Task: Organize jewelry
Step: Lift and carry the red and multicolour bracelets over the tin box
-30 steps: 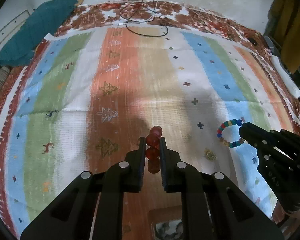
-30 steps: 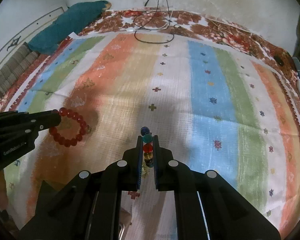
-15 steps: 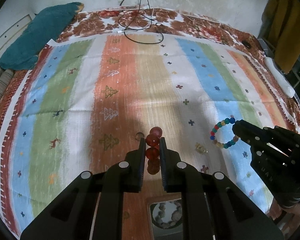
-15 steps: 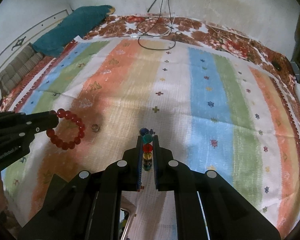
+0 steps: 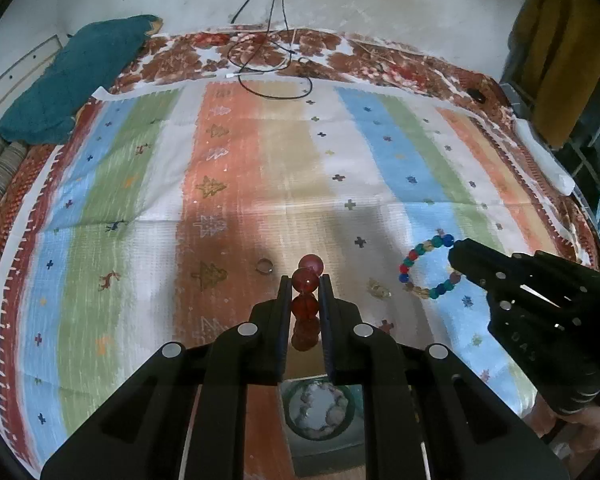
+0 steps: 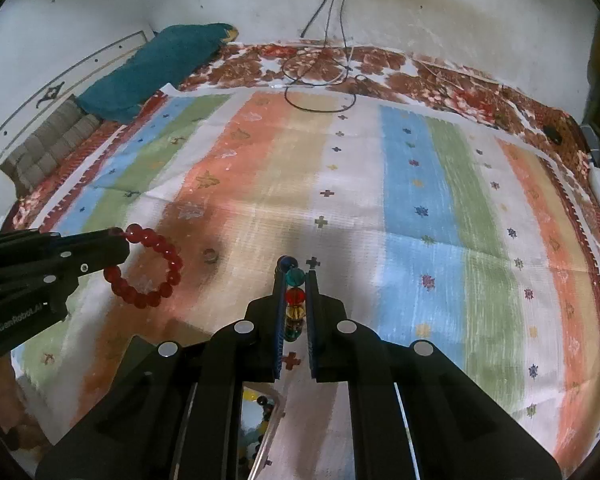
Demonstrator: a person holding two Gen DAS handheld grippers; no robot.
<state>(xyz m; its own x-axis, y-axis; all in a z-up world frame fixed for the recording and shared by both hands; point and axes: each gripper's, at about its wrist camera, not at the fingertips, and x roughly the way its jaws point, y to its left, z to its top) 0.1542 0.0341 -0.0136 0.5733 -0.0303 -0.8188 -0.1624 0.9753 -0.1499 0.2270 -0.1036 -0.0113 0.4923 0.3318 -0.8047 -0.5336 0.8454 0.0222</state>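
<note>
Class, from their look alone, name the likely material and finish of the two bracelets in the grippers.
Red bracelet: probably glass or resin; the round beads are glossy, translucent, with bright highlights. Multicoloured bracelet: likely glass or plastic; shiny, partly see-through beads in teal, red, amber and blue.

The left gripper (image 5: pixel 305 292) is matt black plastic with small bright metal screw heads, and the right gripper (image 6: pixel 295 292) looks the same. Between the left fingers sits a red bead bracelet (image 5: pixel 306 280), glossy and translucent like glass. The multicoloured bead bracelet (image 6: pixel 293 300) in the right jaws is equally shiny. Beyond both tips spreads a striped woven cloth (image 5: pixel 260 168), matt and coarse (its weave shows as fine ribs). Just ahead-left of the left tips lies 1 small ring (image 5: pixel 265 266), dull metal.
</note>
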